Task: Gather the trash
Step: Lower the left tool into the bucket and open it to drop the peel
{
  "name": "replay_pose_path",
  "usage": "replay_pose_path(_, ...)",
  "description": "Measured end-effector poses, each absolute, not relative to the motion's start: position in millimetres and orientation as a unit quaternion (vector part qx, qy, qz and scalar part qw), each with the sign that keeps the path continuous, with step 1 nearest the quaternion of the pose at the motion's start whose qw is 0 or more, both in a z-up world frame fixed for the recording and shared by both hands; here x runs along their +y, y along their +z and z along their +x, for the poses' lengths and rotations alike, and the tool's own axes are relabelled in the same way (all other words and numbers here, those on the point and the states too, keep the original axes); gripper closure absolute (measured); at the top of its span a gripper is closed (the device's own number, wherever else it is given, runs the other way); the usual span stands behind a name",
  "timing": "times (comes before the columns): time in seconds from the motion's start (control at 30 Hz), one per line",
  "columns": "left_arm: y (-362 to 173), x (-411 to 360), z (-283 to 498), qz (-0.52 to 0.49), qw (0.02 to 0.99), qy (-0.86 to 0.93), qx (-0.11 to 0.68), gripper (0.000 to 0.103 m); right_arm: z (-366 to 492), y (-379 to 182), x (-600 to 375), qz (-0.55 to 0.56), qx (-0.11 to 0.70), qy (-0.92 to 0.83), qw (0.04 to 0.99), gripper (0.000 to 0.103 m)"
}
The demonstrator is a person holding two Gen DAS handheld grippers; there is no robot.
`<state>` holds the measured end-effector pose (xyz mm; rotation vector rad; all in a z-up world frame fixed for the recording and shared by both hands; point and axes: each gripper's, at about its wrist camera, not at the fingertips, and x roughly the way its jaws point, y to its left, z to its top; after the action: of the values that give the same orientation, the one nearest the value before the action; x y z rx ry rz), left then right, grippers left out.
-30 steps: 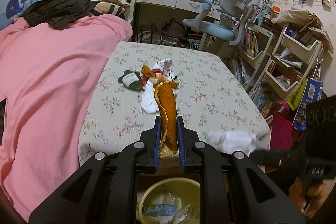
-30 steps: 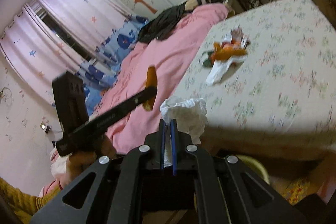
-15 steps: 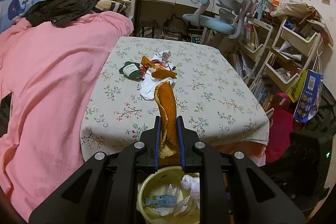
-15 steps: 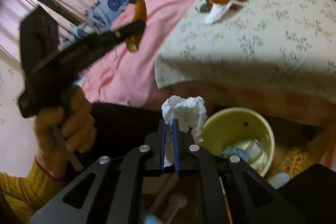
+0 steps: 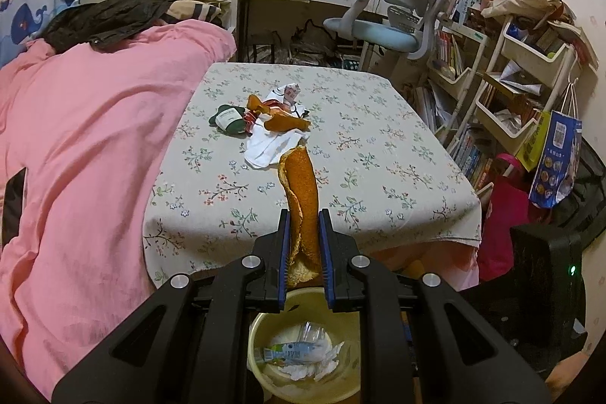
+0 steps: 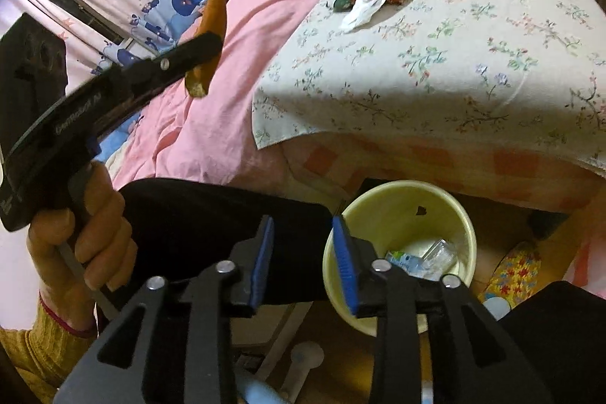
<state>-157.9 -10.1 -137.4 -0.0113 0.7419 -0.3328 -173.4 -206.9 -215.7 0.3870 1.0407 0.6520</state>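
Trash is what both my claws are dealing with. My left gripper (image 5: 304, 231) pinches a long strip of orange peel (image 5: 301, 188) between its blue pads, the strip standing up past the fingertips and its lower end hanging above the yellow bin (image 5: 261, 336). From the other side, the same peel (image 6: 210, 36) dangles from that claw (image 6: 212, 44), which my left hand (image 6: 81, 241) grips by its handle.

My right gripper (image 6: 301, 228) has just been spreading its jaws, and they stand apart with nothing between them, right beside the bin's rim (image 6: 401, 186). Inside the bin lie a blue-and-white wrapper (image 5: 293, 353), some clear plastic (image 6: 439, 256), and what looks like crumpled white tissue (image 5: 306, 368), though the gripper frame hides part of it.

Further out, on the table with the floral cloth (image 5: 378, 154), more litter waits in a small heap: a white wrapper (image 5: 269, 146), more orange peel (image 5: 282, 122) and a dark green packet (image 5: 228, 118). A pink blanket (image 5: 87, 139) lies to the left of the table.
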Motion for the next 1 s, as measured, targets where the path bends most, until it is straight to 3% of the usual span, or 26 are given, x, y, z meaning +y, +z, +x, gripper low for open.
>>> replay_pose_path(0.13, -141, -15, -163, -0.002, 0.915, -0.162, 0.369, 0.089, -174, -203, -214, 0.168, 0.452, 0.265, 0.835, 0.053)
replay_pose_path(0.2, -144, -18, -166, -0.001, 0.912, -0.163, 0.375, 0.089, -176, -196, -218, 0.154, 0.433, 0.237, 0.856, 0.042)
replay_pose_path(0.37, -159, -28, -176, 0.009, 0.902, -0.169, 0.397, 0.089, -184, -183, -233, 0.148, 0.381, 0.180, 0.895, 0.032)
replay_pose_path(0.87, -217, -51, -199, 0.044, 0.854, -0.185, 0.484, 0.089, -185, -177, -247, 0.161, 0.348, 0.137, 0.913, 0.027)
replay_pose_path(0.97, -222, -54, -200, 0.053, 0.847, -0.184, 0.496, 0.079, -186, -176, -249, 0.162, 0.346, 0.133, 0.914, 0.026)
replay_pose_path(1.0, -223, -54, -201, 0.057, 0.846, -0.181, 0.498, 0.070, -186, -176, -250, 0.163, 0.345, 0.131, 0.915, 0.025)
